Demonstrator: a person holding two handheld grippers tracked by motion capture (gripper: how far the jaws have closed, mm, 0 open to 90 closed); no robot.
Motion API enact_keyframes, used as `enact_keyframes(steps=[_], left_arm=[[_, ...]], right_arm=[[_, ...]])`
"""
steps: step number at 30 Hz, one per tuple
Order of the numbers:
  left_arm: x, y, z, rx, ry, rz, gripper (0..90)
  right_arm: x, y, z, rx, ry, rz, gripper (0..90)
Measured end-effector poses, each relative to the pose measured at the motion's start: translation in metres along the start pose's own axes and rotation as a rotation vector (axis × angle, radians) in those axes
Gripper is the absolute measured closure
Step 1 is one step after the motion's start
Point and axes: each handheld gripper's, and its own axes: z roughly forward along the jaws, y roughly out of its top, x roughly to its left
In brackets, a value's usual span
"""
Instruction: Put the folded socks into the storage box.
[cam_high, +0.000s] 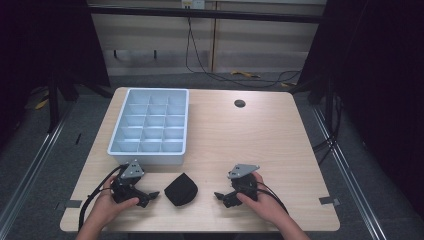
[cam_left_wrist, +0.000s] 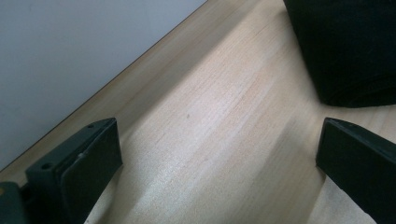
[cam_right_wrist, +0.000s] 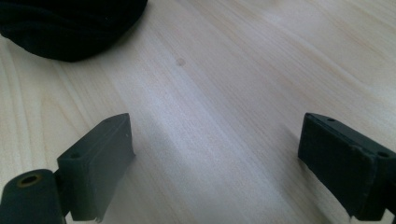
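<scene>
Nothing grasped yet: both jaws spread, left hand-held gripper (cam_high: 150, 196) and right hand-held gripper (cam_high: 222, 196) flanking black cloth (cam_high: 180, 189) on desk (cam_high: 250, 140).

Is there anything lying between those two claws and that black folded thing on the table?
Nothing visible. The black folded cloth lies on bare wood between the left claw and the right claw. Both claws are open and apart from it.

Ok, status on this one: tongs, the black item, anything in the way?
Left tongs, right tongs: open, empty. Black fabric piece flat between them, untouched. Path clear.
</scene>
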Motion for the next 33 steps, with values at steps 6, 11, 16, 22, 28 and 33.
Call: enact_keyframes(steps=[6,11,16,22,28,33], left_arm=[[0.0,0.0,0.0,0.0,-0.001,-0.002,0.0],[-0.002,0.003,-0.002,0.039,0.026,-0.027,0.0],[0.0,0.007,-0.011,0.084,0.019,-0.033,13.3],[-0.004,0.02,-0.015,0.173,-0.05,-0.012,19.4],[-0.008,0.038,-0.026,0.135,-0.065,0.004,28.0],[-0.016,0.051,-0.026,0.159,-0.094,0.037,33.8]], right_arm=[[0.0,0.0,0.0,0.001,0.001,0.0,9.6],[0.0,0.0,0.0,0.0,0.001,-0.002,9.7],[0.0,0.0,0.0,0.0,0.001,-0.002,9.7],[0.0,0.0,0.0,0.0,0.0,0.0,9.6],[0.0,0.0,0.0,0.0,0.0,-0.001,9.6],[0.0,0.0,0.0,0.001,0.001,-0.001,9.7]])
